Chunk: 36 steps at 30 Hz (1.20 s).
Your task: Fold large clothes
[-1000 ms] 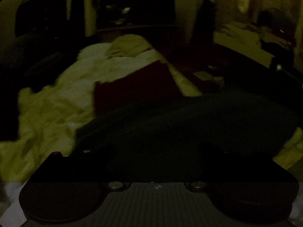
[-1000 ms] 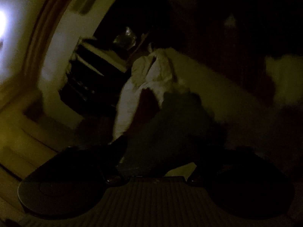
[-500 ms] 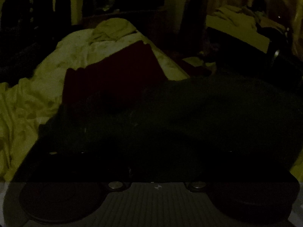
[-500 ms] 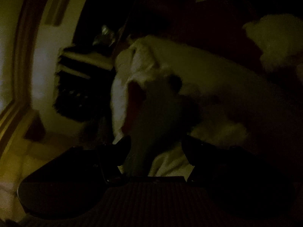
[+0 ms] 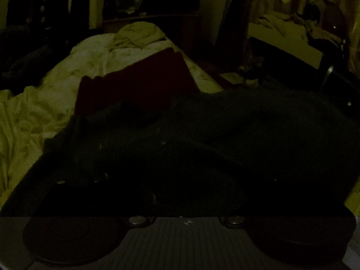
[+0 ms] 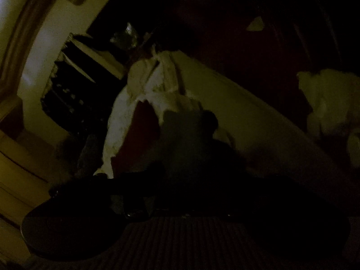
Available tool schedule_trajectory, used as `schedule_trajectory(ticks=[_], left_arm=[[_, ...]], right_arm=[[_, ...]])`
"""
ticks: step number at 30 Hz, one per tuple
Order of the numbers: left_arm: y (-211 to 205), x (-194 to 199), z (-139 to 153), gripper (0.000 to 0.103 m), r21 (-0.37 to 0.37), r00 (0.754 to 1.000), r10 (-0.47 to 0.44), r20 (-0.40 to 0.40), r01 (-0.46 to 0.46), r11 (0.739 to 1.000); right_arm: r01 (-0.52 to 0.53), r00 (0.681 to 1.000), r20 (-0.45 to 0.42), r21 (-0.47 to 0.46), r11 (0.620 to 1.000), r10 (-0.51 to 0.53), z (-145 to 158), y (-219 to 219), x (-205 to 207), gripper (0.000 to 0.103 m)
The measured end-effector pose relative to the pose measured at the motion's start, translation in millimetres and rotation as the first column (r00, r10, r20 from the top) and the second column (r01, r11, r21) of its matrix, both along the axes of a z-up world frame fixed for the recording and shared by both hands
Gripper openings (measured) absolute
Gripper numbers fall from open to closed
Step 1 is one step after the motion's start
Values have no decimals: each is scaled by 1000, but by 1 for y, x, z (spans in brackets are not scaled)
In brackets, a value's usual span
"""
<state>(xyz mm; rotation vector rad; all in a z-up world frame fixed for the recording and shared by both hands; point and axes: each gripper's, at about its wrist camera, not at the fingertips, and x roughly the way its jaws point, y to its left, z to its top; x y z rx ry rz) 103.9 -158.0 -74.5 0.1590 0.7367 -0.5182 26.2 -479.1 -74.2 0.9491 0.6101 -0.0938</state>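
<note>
Two wrist views, both very dark. From the left wrist I see a dark garment (image 5: 225,139) spread across the near part of the bed (image 5: 40,112), its left edge running diagonally down to the near left corner. Pale rumpled sheet shows bare on the left and on the far side. Just beyond the garment's far edge lies a dark red folded cloth (image 5: 139,83), and farther off a pale crumpled bundle (image 5: 139,33). Right of the bed there is a strip of floor (image 5: 234,76), then a low piece of furniture with clutter.

Left gripper (image 5: 186,193): fingers lost in shadow against the garment; I cannot tell how far apart they are or whether they touch cloth.

Right gripper (image 6: 193,180): jaws closing, partway in. The garment (image 6: 189,139) rises as a dark fold between the finger silhouettes; I cannot tell if the pads press it yet. The bed's edge (image 6: 247,103) runs diagonally on the right of this view.
</note>
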Motion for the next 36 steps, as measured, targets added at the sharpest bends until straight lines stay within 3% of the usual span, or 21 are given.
schedule_trajectory(ticks=[3,7,11,13,14,17,19,21,24,28,30,32,34,36], left_arm=[[5,0,1,103,-29,1000,7,-7,-7,1000],[26,1,17,103,-96,997,35,-62,-41,995],[79,-2,47,103,-137,989,148,21,-144,980],[111,-1,55,103,-82,955,283,93,-276,958],[126,1,57,103,-45,924,360,127,-357,933],[170,3,56,103,-15,812,553,187,-560,828],[194,0,55,103,-72,776,611,155,-608,791],[212,-5,53,103,-153,770,630,102,-614,775],[225,-12,55,103,-224,754,650,96,-620,752],[249,-13,57,103,-263,699,709,93,-670,694],[265,-15,56,103,-280,661,747,71,-705,651],[278,-15,50,103,-275,633,773,32,-738,616],[286,-12,44,103,-273,629,778,-6,-749,603],[288,-11,39,103,-279,641,767,-31,-742,609]], right_arm=[[1,1000,14,-69,998,0,8,5,-1,27],[-26,998,57,-173,985,36,33,18,-3,24],[-56,994,78,-200,978,73,59,29,11,22],[-94,988,100,-229,969,120,76,45,24,21],[-116,983,112,-251,961,148,85,55,30,21],[-217,951,145,-322,921,275,113,99,54,19],[-299,913,154,-379,876,378,127,141,72,18],[-369,874,139,-436,821,467,132,184,88,18],[-476,796,86,-522,708,599,126,253,108,17],[-564,709,20,-584,583,705,103,327,121,16],[-576,663,-5,-642,506,749,90,355,118,16],[-630,616,-64,-638,442,785,69,377,120,16],[-678,596,-133,-612,407,792,43,394,120,16],[-720,569,-214,-597,354,794,15,408,118,17]])
